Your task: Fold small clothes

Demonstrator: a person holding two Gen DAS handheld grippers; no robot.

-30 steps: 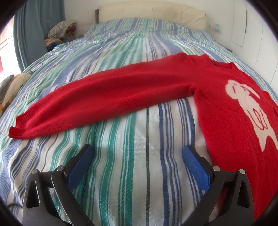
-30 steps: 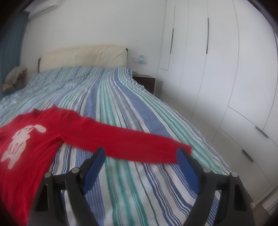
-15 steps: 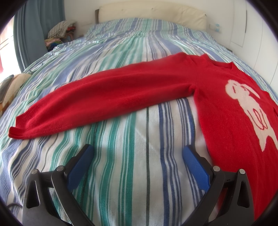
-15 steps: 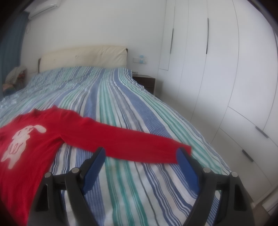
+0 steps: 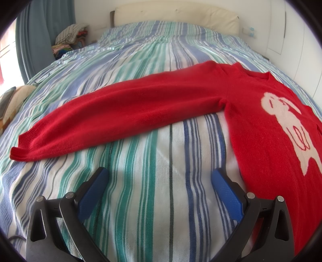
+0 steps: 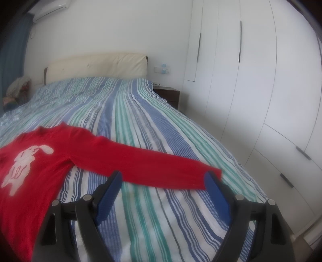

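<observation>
A red sweater (image 5: 261, 125) with a white rabbit on its chest lies flat, front up, on a striped bedspread (image 5: 157, 181). Its one sleeve (image 5: 120, 108) stretches out to the left in the left wrist view, cuff at far left. My left gripper (image 5: 160, 175) is open and empty, hovering over the bedspread just short of that sleeve. In the right wrist view the sweater (image 6: 36, 165) lies at left with its other sleeve (image 6: 157, 167) stretched right. My right gripper (image 6: 164, 177) is open and empty, just short of that sleeve near the cuff.
A cream headboard (image 5: 175, 14) is at the far end. A pile of clothes (image 5: 69, 38) sits by the blue curtain at left. White wardrobes (image 6: 261, 80) and a dark nightstand (image 6: 168, 94) stand along the bed's right side.
</observation>
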